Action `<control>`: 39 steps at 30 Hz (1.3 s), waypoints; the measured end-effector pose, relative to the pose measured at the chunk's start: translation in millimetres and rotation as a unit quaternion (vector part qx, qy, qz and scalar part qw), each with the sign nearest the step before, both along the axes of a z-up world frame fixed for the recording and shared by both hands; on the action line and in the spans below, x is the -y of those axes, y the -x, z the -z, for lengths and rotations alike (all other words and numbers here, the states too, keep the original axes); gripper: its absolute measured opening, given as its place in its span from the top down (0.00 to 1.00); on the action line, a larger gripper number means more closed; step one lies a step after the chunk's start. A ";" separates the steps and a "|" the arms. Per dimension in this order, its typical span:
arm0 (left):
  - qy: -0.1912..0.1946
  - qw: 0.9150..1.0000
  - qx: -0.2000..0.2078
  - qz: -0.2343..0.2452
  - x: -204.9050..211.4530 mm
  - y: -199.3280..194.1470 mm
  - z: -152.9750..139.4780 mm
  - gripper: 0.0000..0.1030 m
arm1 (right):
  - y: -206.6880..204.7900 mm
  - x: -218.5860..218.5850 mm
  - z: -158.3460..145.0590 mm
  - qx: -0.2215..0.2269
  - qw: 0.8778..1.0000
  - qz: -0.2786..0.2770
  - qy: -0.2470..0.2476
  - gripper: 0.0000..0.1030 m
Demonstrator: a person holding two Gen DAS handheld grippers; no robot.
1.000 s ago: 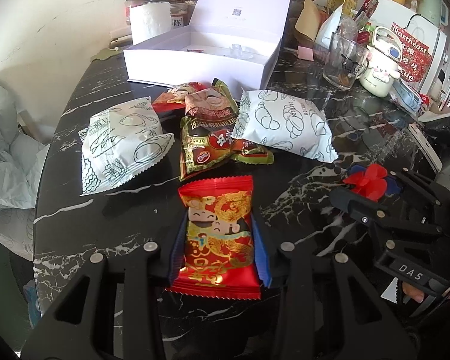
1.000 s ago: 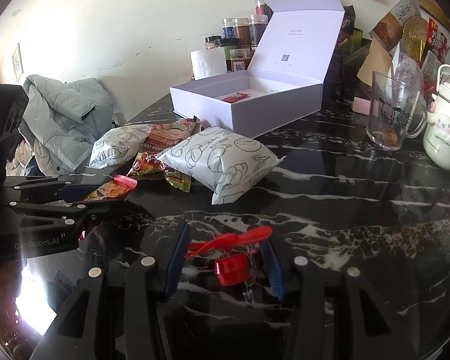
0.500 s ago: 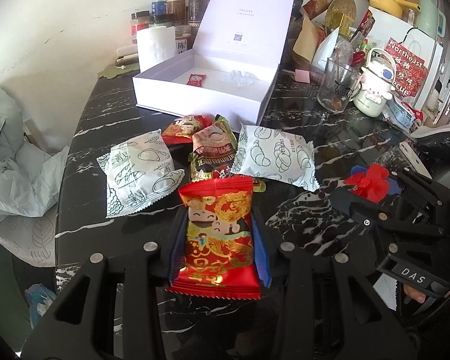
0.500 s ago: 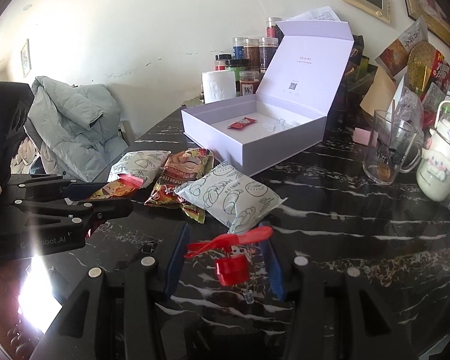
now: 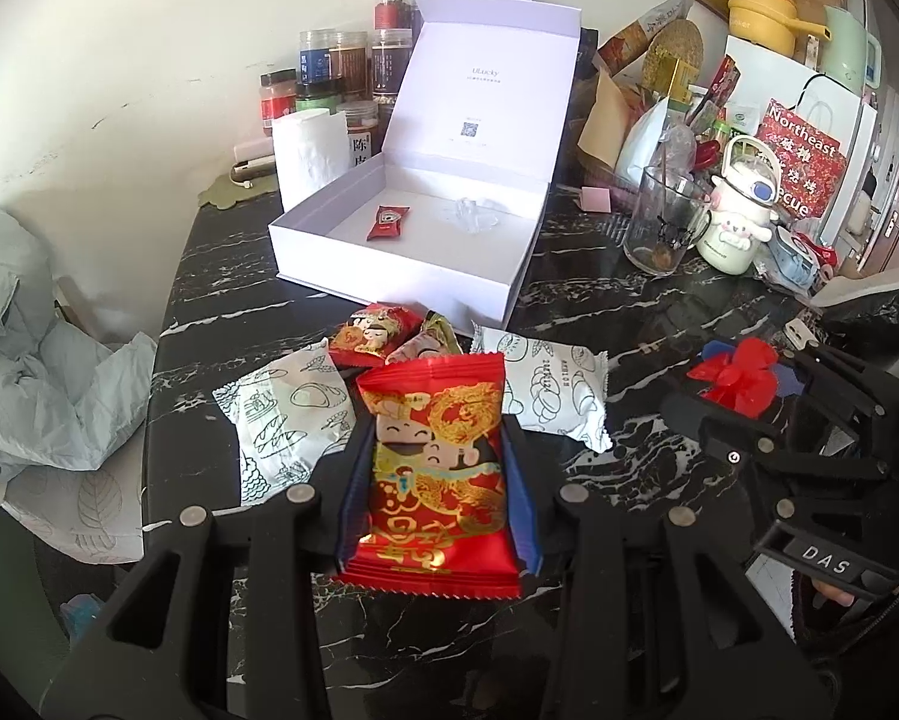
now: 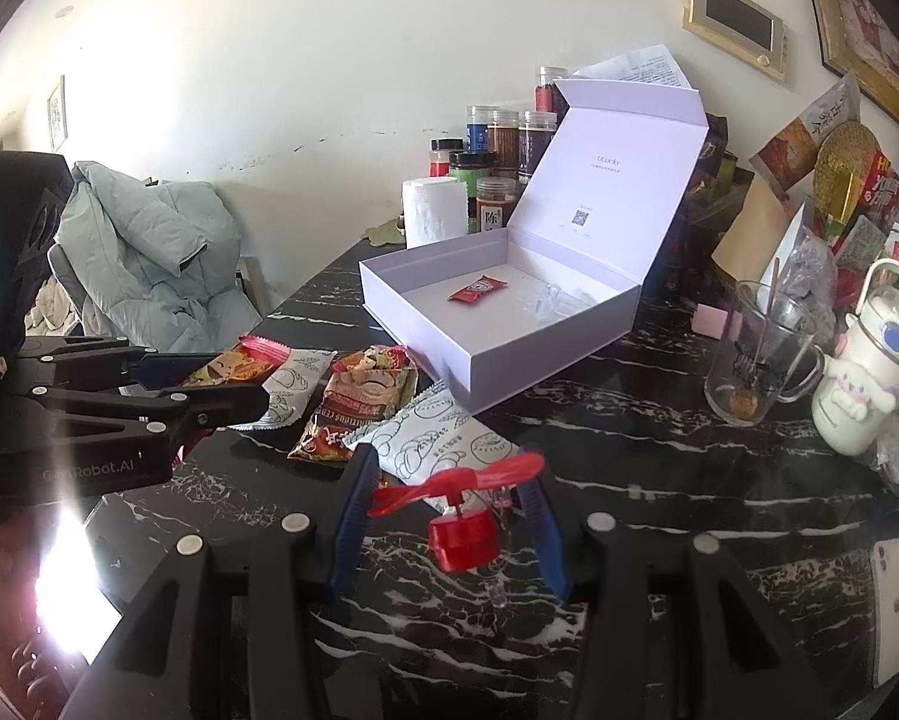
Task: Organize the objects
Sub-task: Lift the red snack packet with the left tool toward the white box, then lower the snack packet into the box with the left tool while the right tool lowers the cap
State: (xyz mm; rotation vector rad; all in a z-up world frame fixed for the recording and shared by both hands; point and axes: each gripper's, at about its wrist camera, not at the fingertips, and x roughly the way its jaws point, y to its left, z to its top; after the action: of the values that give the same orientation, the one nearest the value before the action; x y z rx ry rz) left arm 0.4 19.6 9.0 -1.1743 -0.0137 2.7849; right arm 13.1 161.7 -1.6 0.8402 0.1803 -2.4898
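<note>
My left gripper [image 5: 431,450] is shut on a red snack packet with gold cartoon print [image 5: 434,468], held above the black marble table [image 5: 659,324]. My right gripper [image 6: 449,495] is shut on a small red toy with a propeller [image 6: 461,516]; it shows in the left wrist view as the red toy [image 5: 740,378] at the right. An open white box [image 5: 413,252] stands behind, with one small red packet [image 5: 387,222] inside. Two white bread packets [image 5: 287,420] [image 5: 554,393] and other red snack packets [image 5: 374,333] lie in front of the box.
Spice jars [image 5: 335,72] and a paper roll [image 5: 308,156] stand behind the box. A glass mug [image 5: 662,222], a white character bottle [image 5: 734,210] and cluttered bags fill the right. A grey jacket [image 6: 149,258] lies on a chair at the left. A phone [image 6: 890,612] lies near the right edge.
Both grippers have risen with their loads, so the table and packets look farther below and the inside of the box with its small red packet has come into view.
</note>
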 end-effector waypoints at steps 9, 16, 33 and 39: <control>0.002 1.000 -0.004 -0.001 -0.4 21.9 -11.5 0.64 | 21.5 3.2 -11.2 -0.006 1.000 -0.004 -0.003 0.53; -0.003 1.000 -0.004 0.007 -0.3 49.0 -16.2 0.64 | 47.7 6.8 -18.2 -0.008 1.000 -0.005 -0.010 0.53; 0.030 0.999 -0.019 0.010 -1.9 121.5 -35.9 0.64 | 123.9 21.8 -33.0 -0.027 0.999 -0.025 -0.030 0.53; 0.035 0.999 -0.018 0.009 2.2 148.7 -36.1 0.64 | 150.7 27.8 -39.6 -0.038 0.998 -0.029 -0.036 0.53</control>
State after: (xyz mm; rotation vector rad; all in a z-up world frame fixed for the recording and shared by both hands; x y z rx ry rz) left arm -148.3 17.4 45.1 -1.1337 0.0967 2.8111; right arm -137.6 133.8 38.0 0.7596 0.3169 -2.4751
